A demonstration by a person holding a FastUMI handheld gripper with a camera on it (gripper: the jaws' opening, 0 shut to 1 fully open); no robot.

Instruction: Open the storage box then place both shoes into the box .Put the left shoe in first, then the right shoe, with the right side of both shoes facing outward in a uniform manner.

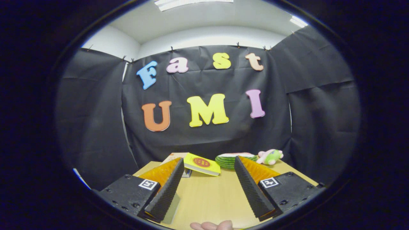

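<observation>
So the gripper (209, 171) is hanging above a light wooden table (207, 198) with its 2 fingers spread wide and nothing held between them, just bare tabletop in the gap. Can't spot the storage box or either shoe from here, so I can't tell where they sit.

Going left to right: past the left finger there's a pale flat thing (174, 157), maybe a book or card, mostly hidden behind that finger so I can't tell what it is. Overlapping it, just beyond the fingertips, lies a yellow book (203, 164) with a round red mark on its cover, tilted a bit. Next to that, beside the right fingertip, is a green striped watermelon-slice toy (228, 160), partly cut off by the right finger. Then near the far right corner of the table a small plush toy (270, 156), green and pink, lying near the watermelon piece but not touching as far as I can see.

All 4 sit along the far edge against the black cloth wall (96, 127). A person's fingertips (212, 226) poke in at the near edge, between and below the 2 fingers.
</observation>
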